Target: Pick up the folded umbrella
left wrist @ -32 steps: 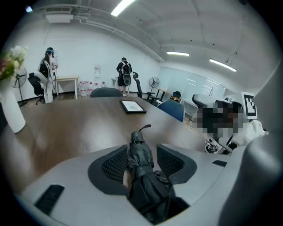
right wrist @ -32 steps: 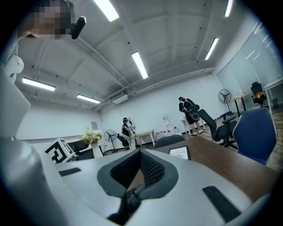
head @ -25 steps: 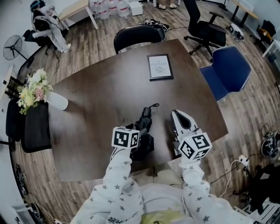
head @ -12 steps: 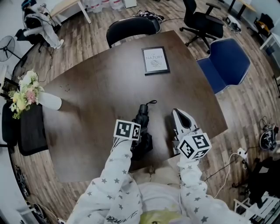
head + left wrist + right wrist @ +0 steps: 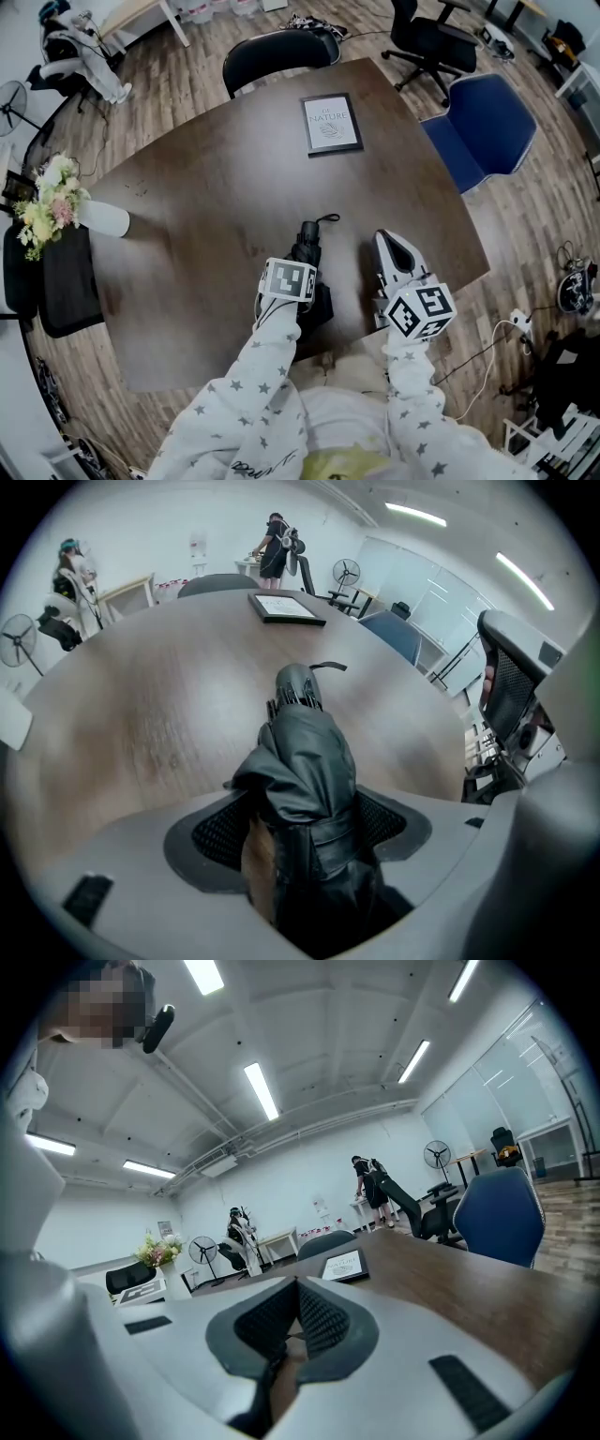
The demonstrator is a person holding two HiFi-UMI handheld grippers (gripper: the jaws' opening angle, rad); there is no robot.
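Left gripper view, closest in: the left gripper (image 5: pixel 300 832) points steeply down over the near end of the folded umbrella (image 5: pixel 305 752). Its fingers (image 5: pixel 217 832) are opening, one on each side of the bundled black fabric. A sliver of wood shows between the left pad and the cloth, so nothing is clamped. The umbrella lies flat on the bench (image 5: pixel 206 187), close to the person's edge. It runs away from them and ends in a thin cord loop (image 5: pixel 328 219).

Just to its right, apart from it, the right gripper (image 5: pixel 396 253) hangs nearly level with its fingers (image 5: pixel 323 1321) closed together on nothing.

Further out, a framed print (image 5: pixel 330 123) lies flat in the middle of the far side. A white vase of flowers (image 5: pixel 52 202) stands at the left corner, and a black chair (image 5: pixel 272 56) and a blue chair (image 5: pixel 483 127) stand beyond the far edge.

The worry, to my eye, is the grip point. The fingers sit over one end, where the fabric is loose and puffed. If they close on cloth alone, the folds may squash and slide, and the long free end could droop or swing on the lift. A bite that is off-centre could also nudge the umbrella sideways toward the bench edge.
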